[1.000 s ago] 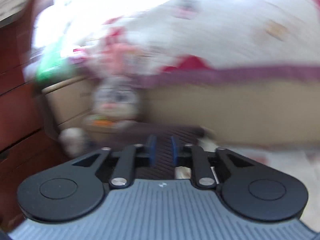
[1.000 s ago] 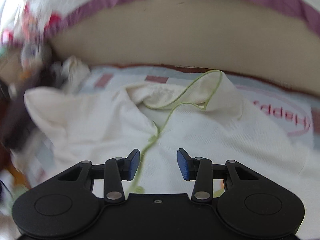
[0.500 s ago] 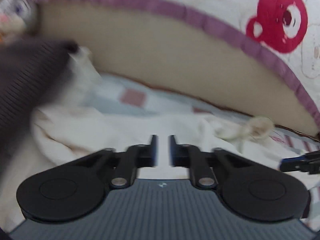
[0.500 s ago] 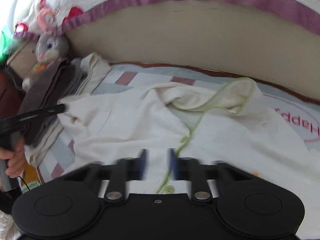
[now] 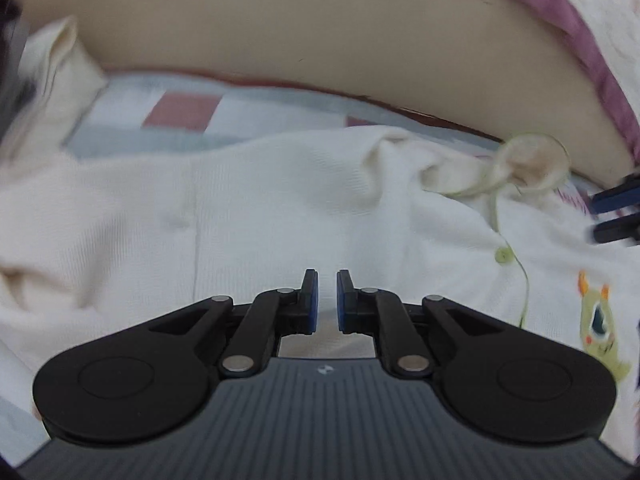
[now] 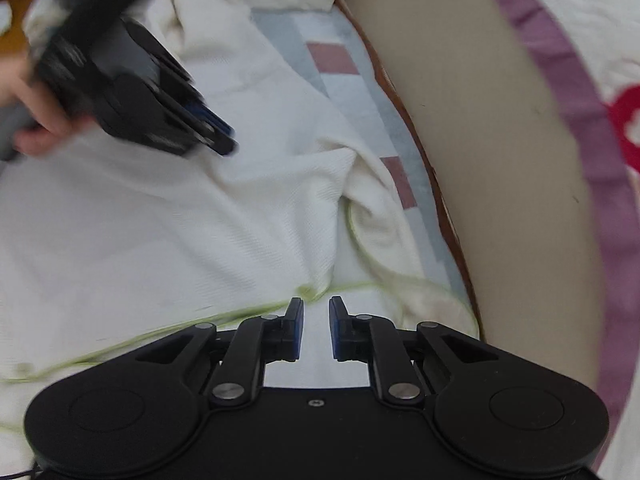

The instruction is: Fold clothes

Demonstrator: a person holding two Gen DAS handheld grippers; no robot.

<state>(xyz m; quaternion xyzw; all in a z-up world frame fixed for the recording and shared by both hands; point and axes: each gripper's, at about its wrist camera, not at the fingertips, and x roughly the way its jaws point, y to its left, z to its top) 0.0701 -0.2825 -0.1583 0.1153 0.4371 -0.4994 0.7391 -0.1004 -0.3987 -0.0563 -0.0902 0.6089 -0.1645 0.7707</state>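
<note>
A cream top (image 5: 280, 200) lies spread on the bed (image 5: 176, 112), its green-trimmed collar (image 5: 528, 164) turned toward the beige headboard (image 5: 280, 28) and its long axis running away from that board toward the near edge. A green button (image 5: 503, 255) and a small monster print (image 5: 598, 320) sit on its front.

The left tongs (image 5: 323, 300) hang over the top's body, the right tongs (image 6: 316, 328) over its placket just short of the collar. Both have just been closing and now stand nearly clenched, a thin gap left, with no cloth between the pads; whether the tips touch the fabric I cannot tell.

The bed wears a grey, white and dusty-red checked sheet. A purple-edged quilt (image 6: 568, 80) hangs over the headboard. A hand (image 6: 36, 120) holds the left tongs.
</note>
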